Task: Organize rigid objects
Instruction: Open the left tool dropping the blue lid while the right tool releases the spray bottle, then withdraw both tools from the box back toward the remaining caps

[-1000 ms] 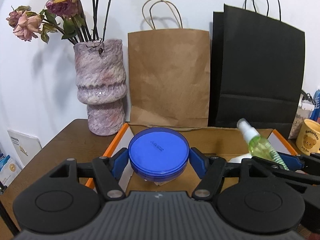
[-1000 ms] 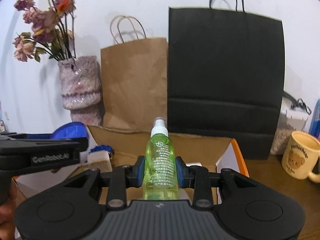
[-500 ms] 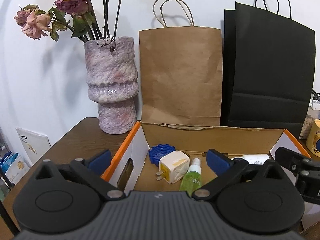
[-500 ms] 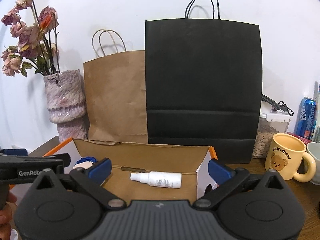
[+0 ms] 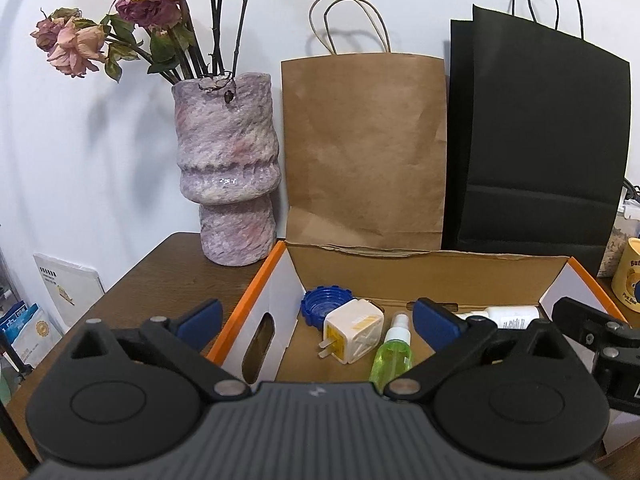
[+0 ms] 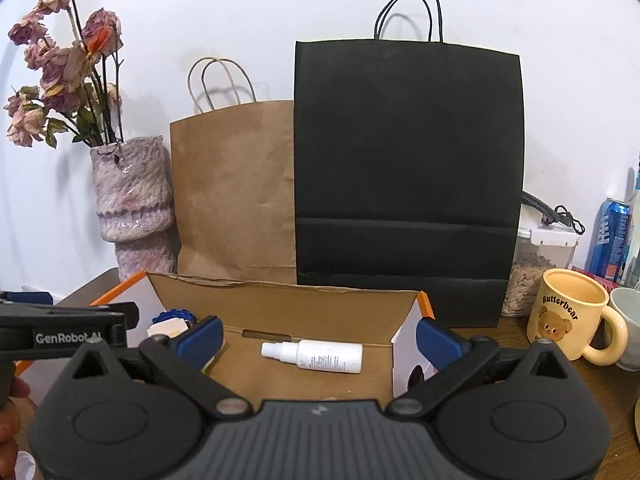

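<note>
Claws both gape wide and empty, left claw [image 5: 316,316] and right claw [image 6: 318,334] above the cardboard box [image 5: 432,276] holding green spray bottle [image 5: 391,354] at six o'clock, so lift clear before seeking more.

A raw corrugated cardboard box [image 5: 400,268] with glossy white-and-orange outer walls sits on a dark wood-grain table [image 5: 168,268]. Inside lie a translucent green plastic spray bottle [image 5: 392,354], a smooth white plastic charger [image 5: 354,330] and a ridged blue plastic lid [image 5: 322,304]. Behind stand a rough glazed ceramic vase [image 5: 228,168], a creased kraft paper bag [image 5: 364,152] and a matt black paper bag [image 5: 540,140].
</note>
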The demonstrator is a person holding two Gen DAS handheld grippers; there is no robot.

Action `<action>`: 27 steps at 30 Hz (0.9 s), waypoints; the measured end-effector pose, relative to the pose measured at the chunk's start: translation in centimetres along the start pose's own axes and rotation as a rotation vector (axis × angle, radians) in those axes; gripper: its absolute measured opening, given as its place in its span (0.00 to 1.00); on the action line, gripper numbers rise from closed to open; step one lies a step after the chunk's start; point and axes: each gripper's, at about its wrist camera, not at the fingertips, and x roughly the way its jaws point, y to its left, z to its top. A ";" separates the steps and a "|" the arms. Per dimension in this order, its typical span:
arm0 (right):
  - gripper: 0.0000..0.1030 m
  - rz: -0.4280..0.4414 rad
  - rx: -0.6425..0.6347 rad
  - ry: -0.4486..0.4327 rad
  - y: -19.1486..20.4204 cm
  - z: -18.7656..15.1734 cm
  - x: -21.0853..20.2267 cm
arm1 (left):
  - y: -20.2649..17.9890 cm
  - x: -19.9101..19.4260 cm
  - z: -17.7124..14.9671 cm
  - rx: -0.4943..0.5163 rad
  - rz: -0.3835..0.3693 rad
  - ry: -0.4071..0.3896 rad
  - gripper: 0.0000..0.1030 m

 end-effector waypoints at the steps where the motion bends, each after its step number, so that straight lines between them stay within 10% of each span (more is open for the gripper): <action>1: 1.00 0.000 0.000 -0.003 0.0 0.0 -0.2 | 0.1 -0.2 0.0 -0.002 -0.001 -0.001 1.00; 27: 1.00 0.019 -0.024 -0.026 1.4 -2.0 -8.0 | 2.5 -7.4 -2.5 -0.021 -0.023 -0.011 1.00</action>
